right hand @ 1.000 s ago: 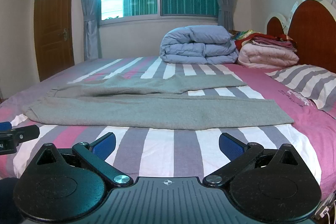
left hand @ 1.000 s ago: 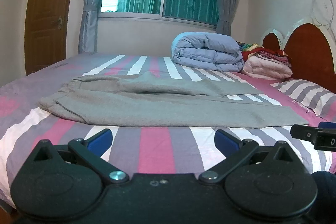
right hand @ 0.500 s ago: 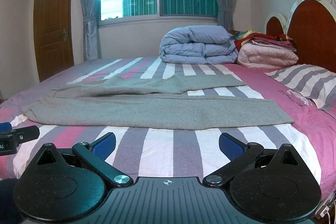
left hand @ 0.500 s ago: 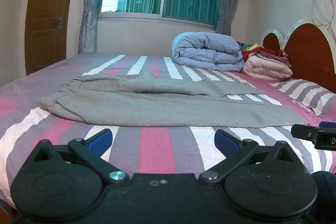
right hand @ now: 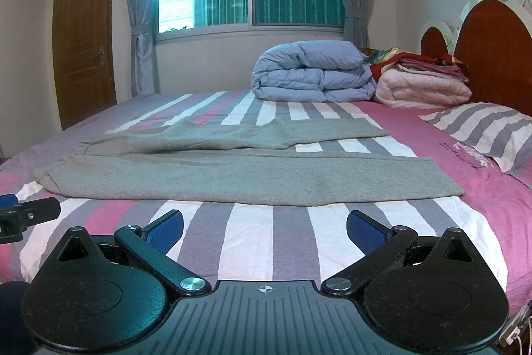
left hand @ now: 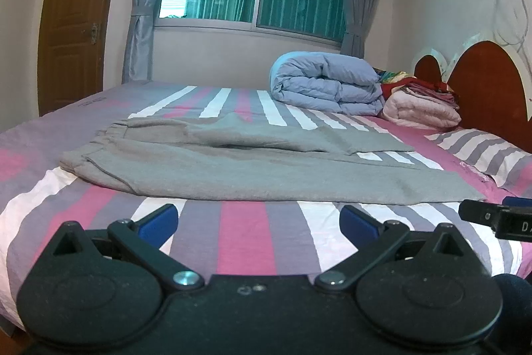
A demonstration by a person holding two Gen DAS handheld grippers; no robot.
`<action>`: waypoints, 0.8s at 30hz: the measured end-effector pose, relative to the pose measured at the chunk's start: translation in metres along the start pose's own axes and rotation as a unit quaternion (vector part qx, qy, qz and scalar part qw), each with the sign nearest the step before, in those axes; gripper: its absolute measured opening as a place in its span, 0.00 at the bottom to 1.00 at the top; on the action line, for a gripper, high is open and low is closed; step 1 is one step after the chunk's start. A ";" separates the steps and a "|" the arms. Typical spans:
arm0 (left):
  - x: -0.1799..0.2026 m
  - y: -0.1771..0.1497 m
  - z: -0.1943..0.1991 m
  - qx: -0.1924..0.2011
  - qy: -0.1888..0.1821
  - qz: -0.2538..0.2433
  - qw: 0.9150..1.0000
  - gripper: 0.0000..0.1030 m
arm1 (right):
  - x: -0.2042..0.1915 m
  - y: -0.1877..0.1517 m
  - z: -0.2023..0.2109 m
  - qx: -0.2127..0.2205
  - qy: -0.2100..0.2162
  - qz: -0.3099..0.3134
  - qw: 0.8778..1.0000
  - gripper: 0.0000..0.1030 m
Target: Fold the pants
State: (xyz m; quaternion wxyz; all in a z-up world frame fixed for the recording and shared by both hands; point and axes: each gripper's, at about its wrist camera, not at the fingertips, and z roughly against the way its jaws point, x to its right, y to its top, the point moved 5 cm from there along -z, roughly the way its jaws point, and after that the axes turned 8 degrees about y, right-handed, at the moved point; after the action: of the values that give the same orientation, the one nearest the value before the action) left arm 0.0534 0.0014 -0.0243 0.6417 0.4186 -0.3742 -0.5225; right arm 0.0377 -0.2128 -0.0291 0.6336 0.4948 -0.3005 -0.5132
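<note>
Pants (left hand: 232, 175) of grey knit lie flat across the striped bed (left hand: 246, 232), waistband to the left, two legs stretched rightward. Left gripper (left hand: 258, 218) and right gripper (right hand: 265, 223) hover before them, both spread wide, holding nothing.

The pants (left hand: 266, 175) are soft grey cloth. The door (right hand: 84, 39) is shiny brown wood. The bed sheet (right hand: 252, 232) is smooth cloth.

right gripper (left hand: 498, 217) body: white "D", cut off at frame edge | pink sheet (right hand: 472, 155) print: unreadable
</note>
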 end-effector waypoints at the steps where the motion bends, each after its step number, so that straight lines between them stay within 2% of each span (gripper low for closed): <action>1: 0.000 0.000 0.000 0.001 0.000 0.001 1.000 0.94 | 0.000 0.000 0.000 0.000 0.001 -0.001 1.000 1.00; 24: 0.000 0.000 -0.001 -0.001 -0.009 0.000 1.000 0.94 | 0.004 0.003 0.005 0.000 0.001 -0.003 1.000 1.00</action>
State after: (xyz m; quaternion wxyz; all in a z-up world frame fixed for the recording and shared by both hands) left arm 0.0541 0.0015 -0.0249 0.6386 0.4128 -0.3794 -0.5271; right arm 0.0353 -0.2183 -0.0255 0.6321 0.4962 -0.2990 -0.5146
